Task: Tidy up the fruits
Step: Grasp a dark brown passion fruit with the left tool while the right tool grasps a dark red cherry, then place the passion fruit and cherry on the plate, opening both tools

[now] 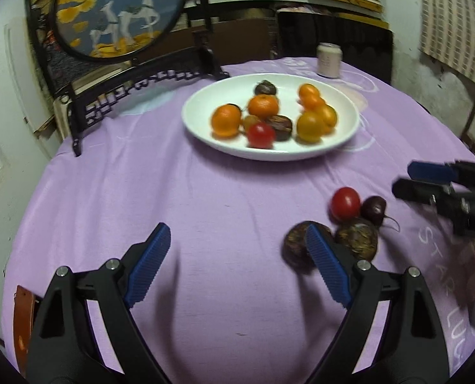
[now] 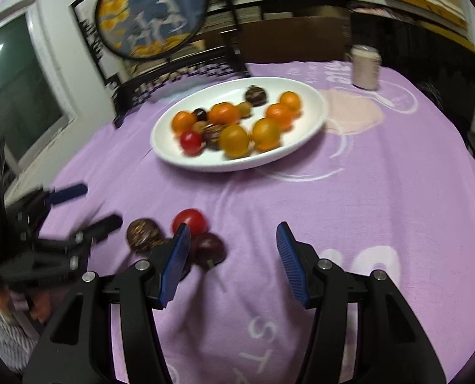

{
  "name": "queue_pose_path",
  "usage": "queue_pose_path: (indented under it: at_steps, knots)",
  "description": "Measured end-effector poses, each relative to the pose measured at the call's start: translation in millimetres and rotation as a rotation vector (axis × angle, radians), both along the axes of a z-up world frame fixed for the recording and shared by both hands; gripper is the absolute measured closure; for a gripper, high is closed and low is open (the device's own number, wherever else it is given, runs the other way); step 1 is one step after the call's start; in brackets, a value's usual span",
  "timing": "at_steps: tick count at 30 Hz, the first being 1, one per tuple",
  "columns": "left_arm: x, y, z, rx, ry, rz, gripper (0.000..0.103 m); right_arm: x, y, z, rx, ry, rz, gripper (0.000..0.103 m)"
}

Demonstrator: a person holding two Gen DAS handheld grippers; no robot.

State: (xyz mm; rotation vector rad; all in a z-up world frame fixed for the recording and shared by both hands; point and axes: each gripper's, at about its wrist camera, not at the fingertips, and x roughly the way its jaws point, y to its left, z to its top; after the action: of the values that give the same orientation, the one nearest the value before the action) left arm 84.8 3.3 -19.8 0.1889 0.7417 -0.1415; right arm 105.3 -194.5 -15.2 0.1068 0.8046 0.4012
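Left gripper (image 1: 237,252): jaws wide apart, nothing between them; its right pad overlaps a brown fruit (image 1: 296,246), contact unclear. Right gripper (image 2: 232,256): jaws partly open, empty; a dark plum (image 2: 209,248) sits just beside its left pad. A red tomato (image 1: 345,202) lies just ahead of both. The plate (image 1: 202,108), farther ahead, holds blurred orange, red and brown fruits.

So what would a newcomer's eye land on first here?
Probably the white plate mid-table, heaped with orange, red and dark fruits on the purple tablecloth. Next, the loose cluster nearer the camera: a red tomato touching dark fruits, flanked by the empty left hand-held gripper and right hand-held gripper. Behind stands a round deer screen.
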Motion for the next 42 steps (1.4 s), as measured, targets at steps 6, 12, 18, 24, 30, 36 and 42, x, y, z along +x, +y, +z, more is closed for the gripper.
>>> queue_pose_path:
  at_steps: [6,12,18,24,30,36,42]
  knots:
    - [1,-12,-7,-0.018,0.028,-0.058,0.015,3,0,-3,0.015,0.026,0.002,0.047]
    - [10,-14,-18,0.038,0.042,-0.035,0.006,4,-1,-4,0.013,0.031,-0.003,0.047]
    - [23,25,-12,0.004,0.056,0.133,0.009,6,-4,-5,0.024,0.041,-0.009,0.047]
    - [21,0,-21,0.093,0.057,0.057,0.009,2,15,-13,-0.033,0.053,0.060,0.047]
    - [28,7,-24,0.035,0.105,0.052,0.030,7,17,-20,0.005,0.081,0.070,0.058]
    - [26,4,-25,-0.010,0.120,0.010,0.055,13,26,-26,0.015,0.089,0.080,0.067]
    - [25,3,-24,-0.033,0.123,-0.008,0.062,8,29,-24,-0.013,0.081,0.100,0.072]
